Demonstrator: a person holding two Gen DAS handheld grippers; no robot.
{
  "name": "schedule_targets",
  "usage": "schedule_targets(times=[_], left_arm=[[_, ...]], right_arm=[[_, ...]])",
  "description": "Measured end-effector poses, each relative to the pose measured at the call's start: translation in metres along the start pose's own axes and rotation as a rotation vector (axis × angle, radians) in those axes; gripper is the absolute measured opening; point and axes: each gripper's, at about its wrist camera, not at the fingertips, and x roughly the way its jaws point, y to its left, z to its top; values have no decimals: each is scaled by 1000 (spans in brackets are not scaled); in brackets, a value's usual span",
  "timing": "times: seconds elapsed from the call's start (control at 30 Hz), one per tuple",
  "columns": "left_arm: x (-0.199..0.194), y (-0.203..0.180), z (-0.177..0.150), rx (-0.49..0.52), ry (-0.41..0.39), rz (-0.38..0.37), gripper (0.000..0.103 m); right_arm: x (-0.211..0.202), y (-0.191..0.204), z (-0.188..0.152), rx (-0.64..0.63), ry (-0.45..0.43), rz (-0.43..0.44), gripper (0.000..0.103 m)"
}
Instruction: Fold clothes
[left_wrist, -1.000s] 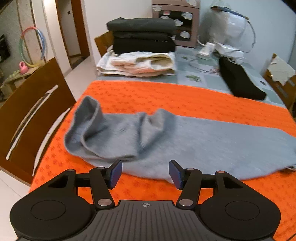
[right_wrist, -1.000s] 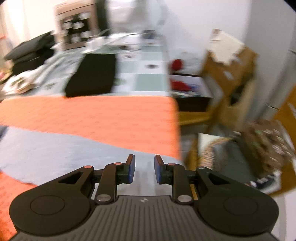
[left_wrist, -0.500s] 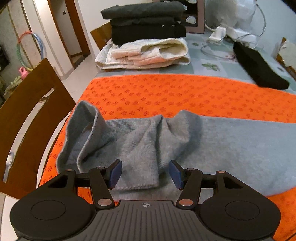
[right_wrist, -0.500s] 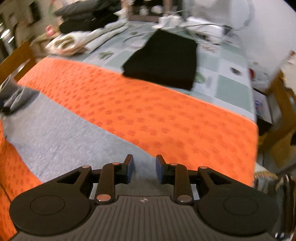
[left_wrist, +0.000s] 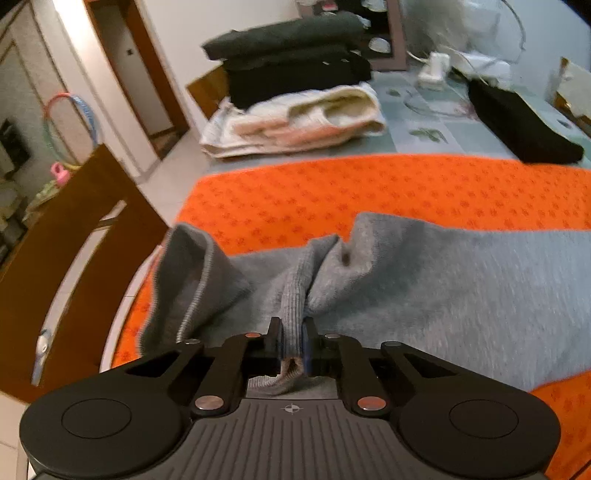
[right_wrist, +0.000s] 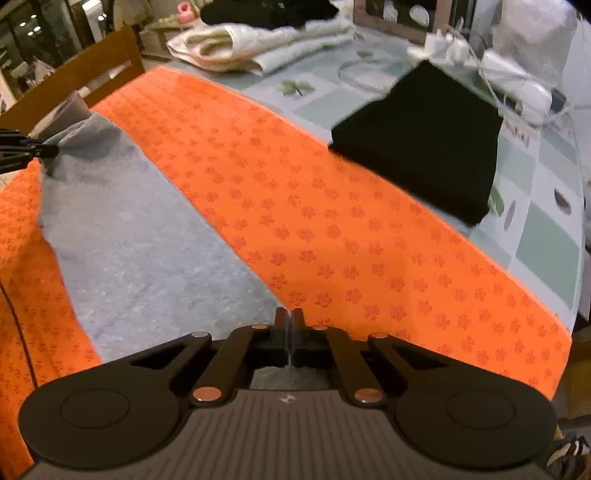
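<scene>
Pinching a ribbed fold of the grey garment (left_wrist: 424, 295), the left gripper (left_wrist: 291, 334) has just closed on it. Stretching away over the orange cloth (right_wrist: 332, 229), the garment reaches the right gripper (right_wrist: 289, 321) (jaws just closed, its edge seemingly nipped). Only the right view shows both tongs.

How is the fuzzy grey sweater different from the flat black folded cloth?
The fuzzy grey sweater lies spread out and rumpled; the flat black folded cloth is a neat rectangle. The sweater is on the orange mat; the black cloth sits mostly beyond it. Both rest on the table.
</scene>
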Motion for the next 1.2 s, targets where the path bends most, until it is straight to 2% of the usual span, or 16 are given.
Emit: schedule_targets(times=[0.27, 0.4, 0.57, 0.73, 1.07, 1.2], left_arm=[[-40, 32, -1, -96, -61, 37, 10], [-56, 58, -17, -113, -71, 75, 9], [-70, 93, -49, -153, -35, 108, 9], [-81, 126, -79, -143, -25, 94, 9], [-96, 166, -130, 47, -83, -74, 9], [-96, 179, -148, 103, -94, -144, 10]], right_arm=[[-66, 32, -21, 13, -108, -42, 2], [-92, 57, -43, 26, -120, -74, 1], [-109, 94, -75, 70, -122, -124, 1], [-119, 139, -105, 115, -101, -173, 1], [-129, 254, -165, 223, -36, -316, 1], [-128, 289, -189, 267, -9, -379, 1]])
